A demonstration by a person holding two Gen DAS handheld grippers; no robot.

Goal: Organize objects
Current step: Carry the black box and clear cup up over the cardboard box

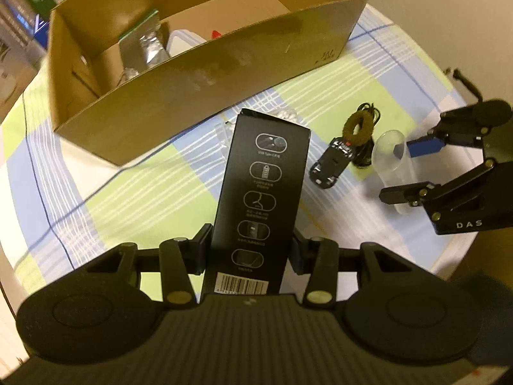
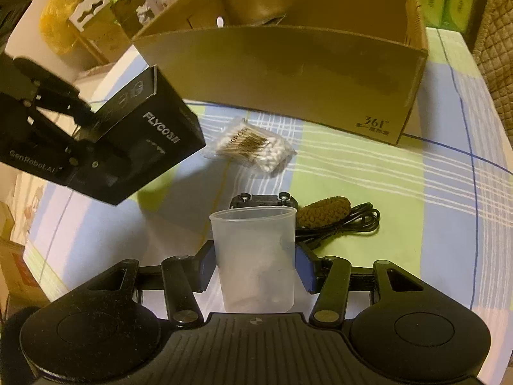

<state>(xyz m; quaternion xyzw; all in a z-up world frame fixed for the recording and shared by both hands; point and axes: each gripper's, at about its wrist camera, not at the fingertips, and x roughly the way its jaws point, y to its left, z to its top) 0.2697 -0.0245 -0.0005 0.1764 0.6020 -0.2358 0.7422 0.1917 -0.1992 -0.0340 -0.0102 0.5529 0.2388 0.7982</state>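
Swab bag point(image 2: 255, 149) before cardboard box point(image 2: 288, 73); toy car point(image 1: 330, 163) beside cable point(image 2: 346, 224).

Black box point(image 1: 256, 199): card, matt face catching a faint sheen. Cup point(image 2: 255, 260): translucent plastic, frosted, smooth. Open carton point(image 2: 288, 80): plain brown cardboard, dull. Tablecloth point(image 1: 128, 199): woven checked cloth. Brown ring point(image 1: 359, 128): looking knitted, rough. Cable point(image 2: 352, 224): glossy black.

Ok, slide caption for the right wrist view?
Right gripper holds clear cup; left gripper lifts black box near cardboard box.
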